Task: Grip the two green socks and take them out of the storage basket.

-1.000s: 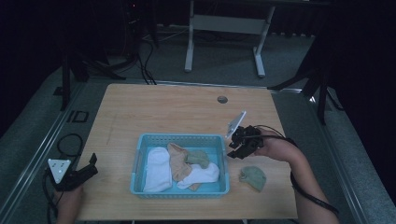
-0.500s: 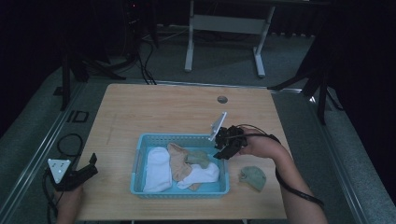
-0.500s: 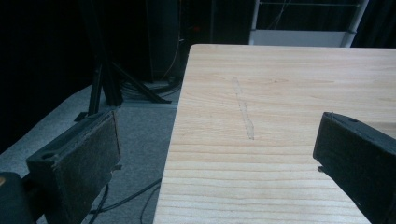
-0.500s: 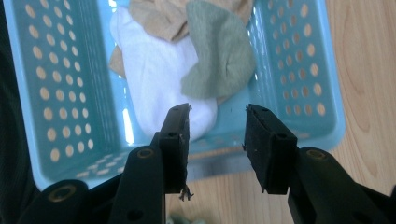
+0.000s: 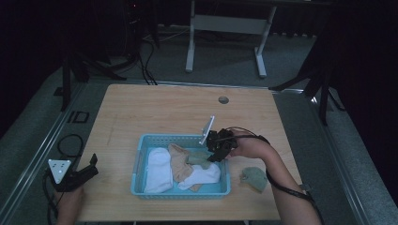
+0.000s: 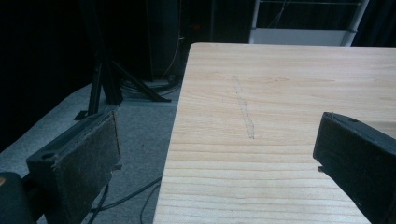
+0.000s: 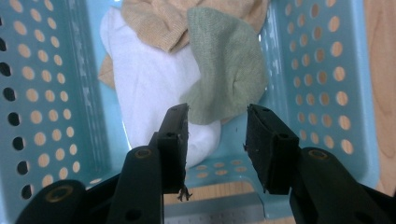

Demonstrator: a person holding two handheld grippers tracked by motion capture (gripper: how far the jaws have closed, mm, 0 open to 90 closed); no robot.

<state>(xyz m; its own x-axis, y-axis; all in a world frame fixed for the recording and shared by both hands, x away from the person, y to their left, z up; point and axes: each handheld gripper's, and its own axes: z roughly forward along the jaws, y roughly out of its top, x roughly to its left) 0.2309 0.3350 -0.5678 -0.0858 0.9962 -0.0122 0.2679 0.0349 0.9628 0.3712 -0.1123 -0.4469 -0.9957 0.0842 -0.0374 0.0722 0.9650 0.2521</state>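
Observation:
A light blue perforated basket [image 5: 180, 192] sits at the table's front centre. It holds white socks [image 5: 157, 171], a tan sock [image 5: 180, 161] and a pale green sock [image 5: 199, 158]. My right gripper [image 5: 217, 152] hangs over the basket's right end, open. In the right gripper view its jaws [image 7: 217, 126] point down at the green sock [image 7: 224, 79], which lies on a white sock [image 7: 149, 88], and nothing is between them. A second green sock [image 5: 254, 178] lies on the table right of the basket. My left gripper [image 5: 89, 168] rests open at the table's front left edge.
The wooden table [image 6: 280, 93] has a faint scratch and a round hole [image 5: 223, 100] near its far edge. Cables and black stand legs lie on the grey floor to the left. A white frame stands behind the table.
My right gripper has moved left, from above the table near the loose green sock to over the basket's right end. The left gripper has stayed put.

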